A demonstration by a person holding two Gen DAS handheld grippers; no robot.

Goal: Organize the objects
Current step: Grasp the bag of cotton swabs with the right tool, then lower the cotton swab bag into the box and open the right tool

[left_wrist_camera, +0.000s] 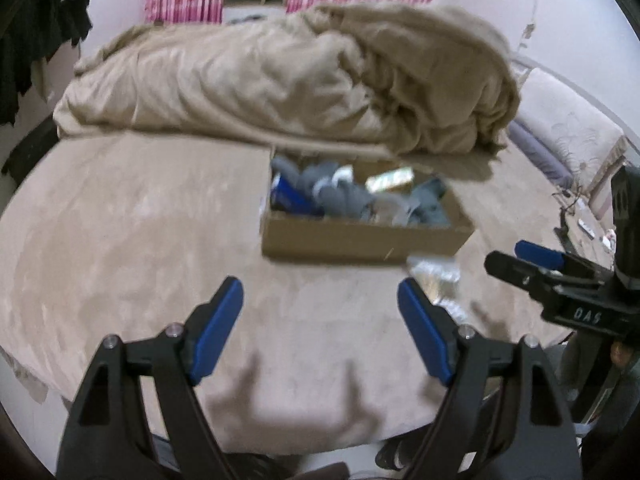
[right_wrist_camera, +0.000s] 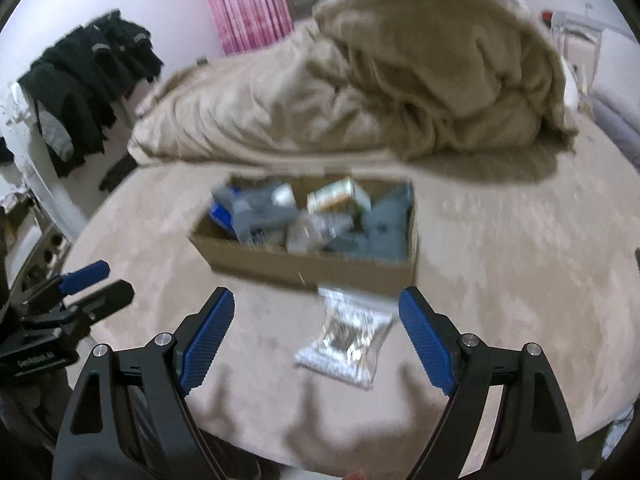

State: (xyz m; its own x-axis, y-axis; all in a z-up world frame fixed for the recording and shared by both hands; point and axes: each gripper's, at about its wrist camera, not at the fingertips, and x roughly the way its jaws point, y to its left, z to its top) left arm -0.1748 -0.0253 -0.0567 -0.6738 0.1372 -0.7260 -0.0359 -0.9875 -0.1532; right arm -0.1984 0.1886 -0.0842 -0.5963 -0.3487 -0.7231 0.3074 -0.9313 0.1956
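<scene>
While both views blur, left gripper [left_wrist_camera: 320, 328] and right gripper [right_wrist_camera: 316, 332] gape empty; clear bag [right_wrist_camera: 346, 334] lies on bed [right_wrist_camera: 500, 248] just before cardboard box [right_wrist_camera: 312, 264]. "CenRobot AI" legible on left gripper's body.

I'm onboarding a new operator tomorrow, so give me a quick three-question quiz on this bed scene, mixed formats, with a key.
1. True or false: the clear plastic bag lies inside the cardboard box.
2. Multiple choice: the right claw is A) shut on the bag, B) open with the bag lying between and ahead of its fingers, C) open over the crumpled blanket.
3. Fill in: the left claw is open and holds ____.

Key: 1 false, the bag lies on the bed cover just in front of the box; 2 B; 3 nothing.
</scene>
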